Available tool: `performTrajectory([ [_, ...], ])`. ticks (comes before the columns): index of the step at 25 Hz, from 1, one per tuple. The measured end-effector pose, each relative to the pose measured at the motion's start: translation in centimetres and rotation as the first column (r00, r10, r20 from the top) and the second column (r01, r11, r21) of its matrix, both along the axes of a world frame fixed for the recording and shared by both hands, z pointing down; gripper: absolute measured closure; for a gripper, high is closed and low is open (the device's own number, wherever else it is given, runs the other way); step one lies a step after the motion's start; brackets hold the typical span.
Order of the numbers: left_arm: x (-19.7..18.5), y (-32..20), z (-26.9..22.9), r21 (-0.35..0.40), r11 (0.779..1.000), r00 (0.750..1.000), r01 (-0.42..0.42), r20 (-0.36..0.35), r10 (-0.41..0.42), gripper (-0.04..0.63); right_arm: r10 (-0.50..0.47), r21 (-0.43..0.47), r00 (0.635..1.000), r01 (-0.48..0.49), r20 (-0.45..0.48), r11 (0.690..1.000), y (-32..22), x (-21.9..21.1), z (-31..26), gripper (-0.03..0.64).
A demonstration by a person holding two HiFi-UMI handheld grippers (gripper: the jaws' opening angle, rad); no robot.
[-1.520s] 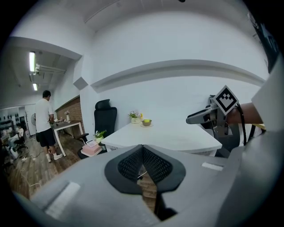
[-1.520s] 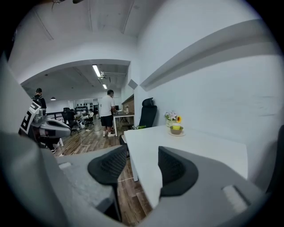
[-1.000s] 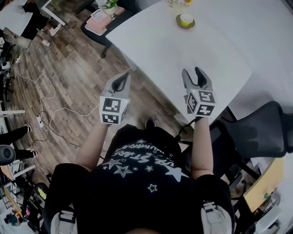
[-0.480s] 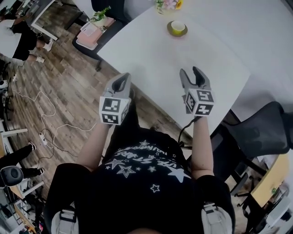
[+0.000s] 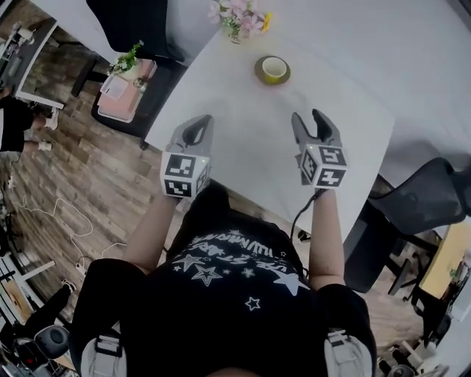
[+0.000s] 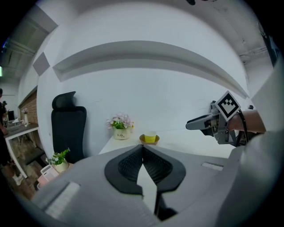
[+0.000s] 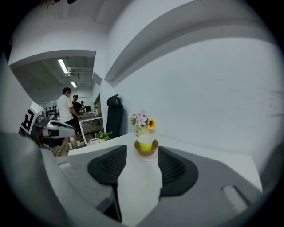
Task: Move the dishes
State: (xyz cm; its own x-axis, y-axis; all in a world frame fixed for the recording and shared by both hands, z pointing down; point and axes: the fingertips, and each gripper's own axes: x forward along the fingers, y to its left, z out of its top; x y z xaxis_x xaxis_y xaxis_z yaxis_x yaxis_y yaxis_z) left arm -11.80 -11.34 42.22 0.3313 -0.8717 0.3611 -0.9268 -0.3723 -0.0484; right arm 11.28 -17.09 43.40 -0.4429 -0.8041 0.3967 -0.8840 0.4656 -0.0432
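A yellow-green cup stands on a brown saucer toward the far side of the white table. Both grippers hover over the table's near edge, well short of the cup. My left gripper is shut with nothing in it; its pads meet at the tips. My right gripper is open and empty. In the right gripper view the cup shows far ahead between the jaws. From the left gripper view the cup lies ahead, and the right gripper is off to the right.
A pot of pink flowers stands behind the cup near the table's far left corner. Black office chairs stand at the far left and at the right. A seat with a pink tray and small plant is left of the table. People stand farther back.
Both grippers have moved forward from above the wooden floor and table edge to over the table. The cup, saucer and flowers now appear nearer. Jaws look unchanged.
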Motion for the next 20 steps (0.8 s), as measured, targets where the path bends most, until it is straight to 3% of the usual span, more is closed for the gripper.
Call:
performTrajectory([
  [6, -1.6, -6.8, -0.2, 0.003, 0.994, 0.994, -0.108, -0.025, 0.108, 0.584, 0.07, -0.029, 0.997, -0.071, -0.043, 0.997, -5.0, -2.4, 0.2, 0.39],
  [8, -2.1, -8.5, -0.1, 0.001, 0.991, 0.99, -0.137, -0.028, 0.137, 0.584, 0.081, -0.042, 0.995, -0.084, -0.05, 0.996, -6.6, -3.4, 0.5, 0.351],
  [20, -3.9, -14.9, 1.1, -0.024, 0.969, 0.968, -0.246, -0.055, 0.244, 0.584, 0.116, -0.155, 0.985, -0.135, -0.127, 0.979, -12.6, -7.5, 4.6, 0.276],
])
